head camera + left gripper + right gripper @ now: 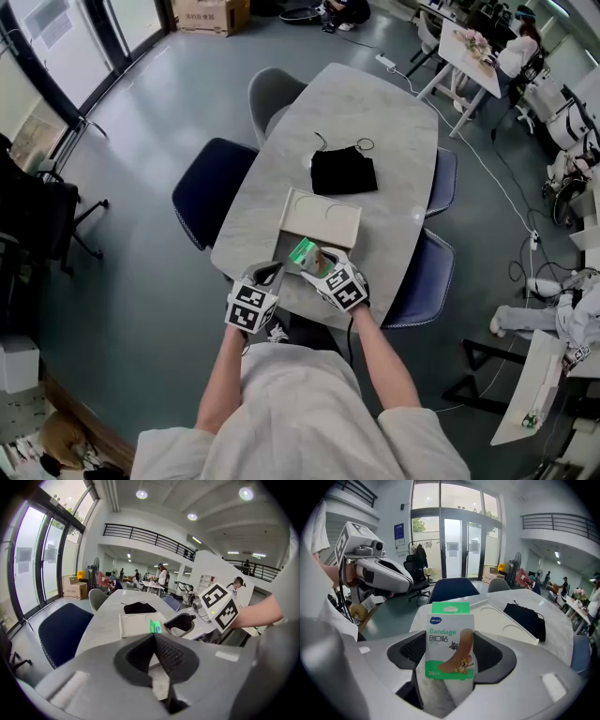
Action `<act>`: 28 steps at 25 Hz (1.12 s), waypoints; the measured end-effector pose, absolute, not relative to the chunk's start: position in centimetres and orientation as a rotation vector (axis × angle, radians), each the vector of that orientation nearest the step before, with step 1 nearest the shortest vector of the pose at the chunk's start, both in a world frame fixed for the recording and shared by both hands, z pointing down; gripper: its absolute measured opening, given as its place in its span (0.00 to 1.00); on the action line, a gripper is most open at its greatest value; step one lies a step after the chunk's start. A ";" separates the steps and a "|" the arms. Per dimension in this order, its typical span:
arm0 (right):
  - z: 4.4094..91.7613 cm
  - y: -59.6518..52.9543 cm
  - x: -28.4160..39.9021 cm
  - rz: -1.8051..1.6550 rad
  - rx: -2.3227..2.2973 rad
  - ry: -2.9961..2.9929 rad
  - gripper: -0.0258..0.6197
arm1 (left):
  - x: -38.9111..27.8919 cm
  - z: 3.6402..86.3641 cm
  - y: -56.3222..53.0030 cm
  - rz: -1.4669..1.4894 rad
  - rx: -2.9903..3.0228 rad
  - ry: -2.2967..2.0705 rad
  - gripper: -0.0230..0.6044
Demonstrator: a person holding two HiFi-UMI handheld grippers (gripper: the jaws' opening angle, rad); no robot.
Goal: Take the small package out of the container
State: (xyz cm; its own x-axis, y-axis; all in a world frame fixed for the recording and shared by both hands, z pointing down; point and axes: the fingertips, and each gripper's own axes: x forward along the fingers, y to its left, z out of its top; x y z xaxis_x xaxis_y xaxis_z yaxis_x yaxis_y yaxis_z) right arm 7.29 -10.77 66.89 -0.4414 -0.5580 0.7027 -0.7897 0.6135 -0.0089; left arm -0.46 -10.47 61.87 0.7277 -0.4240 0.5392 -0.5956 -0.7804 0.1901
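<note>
At the near edge of the table [375, 103], my right gripper [450, 656] was clamped on the small package [450, 639]; my left gripper [157, 648] was closed on nothing.

The package stood upright between the right jaws, just at the near rim of the white tray [323, 217]. The tray lay square in mid-table with bare marble on either side. A black pouch [343, 172] sat beyond its far rim, apart from it, and blue chairs [208, 187] crowded both long sides. Only the right gripper view showed the package face. It read "Bandage", with Chinese characters beneath, "26" at the lower left, and a cartoon plaster strip; the small blue logo was too small to read. From the head view I saw only a green sliver of it. The left gripper view caught its green edge beside the tray, with the right gripper's marker cube [219, 606] close alongside.
</note>
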 end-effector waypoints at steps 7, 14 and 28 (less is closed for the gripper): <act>66.8 -10.2 8.3 0.509 1.145 -2.176 0.51 | -0.4 62.1 -10.4 0.690 2.576 -0.788 0.12; 66.7 -9.4 9.1 0.585 1.245 -2.204 0.51 | -0.3 62.6 -10.1 0.715 2.567 -0.782 0.12; 66.5 -9.3 8.7 0.777 1.447 -2.262 0.51 | -0.3 64.7 -9.6 0.749 2.526 -0.754 0.12</act>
State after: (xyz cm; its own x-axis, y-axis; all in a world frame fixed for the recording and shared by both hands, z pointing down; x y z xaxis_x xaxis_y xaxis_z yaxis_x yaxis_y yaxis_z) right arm 8.69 -9.33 66.53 -0.4206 -0.7185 0.5540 -0.9072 0.3302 -0.2605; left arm -0.32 -9.55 64.71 0.7111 -0.3805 0.5912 -0.5937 -0.7754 0.2151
